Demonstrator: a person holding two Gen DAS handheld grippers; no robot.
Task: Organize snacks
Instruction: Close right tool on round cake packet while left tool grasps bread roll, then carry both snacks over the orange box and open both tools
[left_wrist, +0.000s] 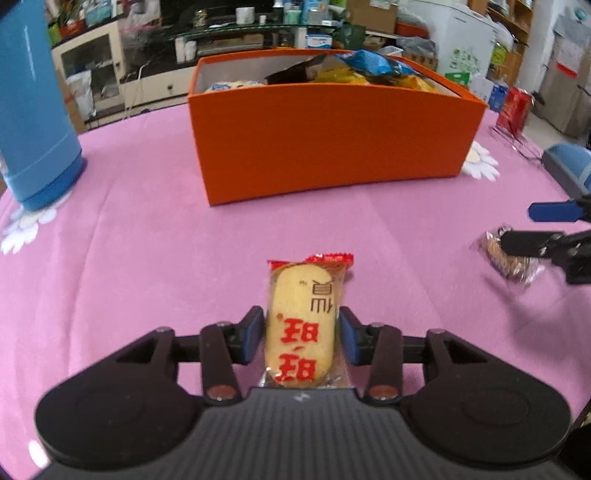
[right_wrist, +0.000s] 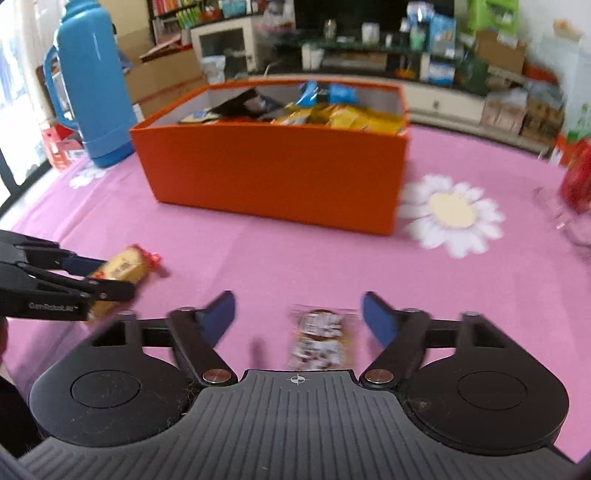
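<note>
While left jaws pinch pale rice cracker (left_wrist: 301, 325) | right jaws spread around brown snack (right_wrist: 320, 339)

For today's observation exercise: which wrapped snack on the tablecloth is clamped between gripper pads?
The yellow rice cracker with red lettering, pinched by the left gripper; the brown snack lies loose.

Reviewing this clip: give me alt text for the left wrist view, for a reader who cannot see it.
The left gripper has a yellow rice cracker packet with red lettering between its blue pads, over a pink tablecloth. Beyond stands an orange box filled with snack bags; at the right edge the right gripper is at a brown wrapped snack.
</note>
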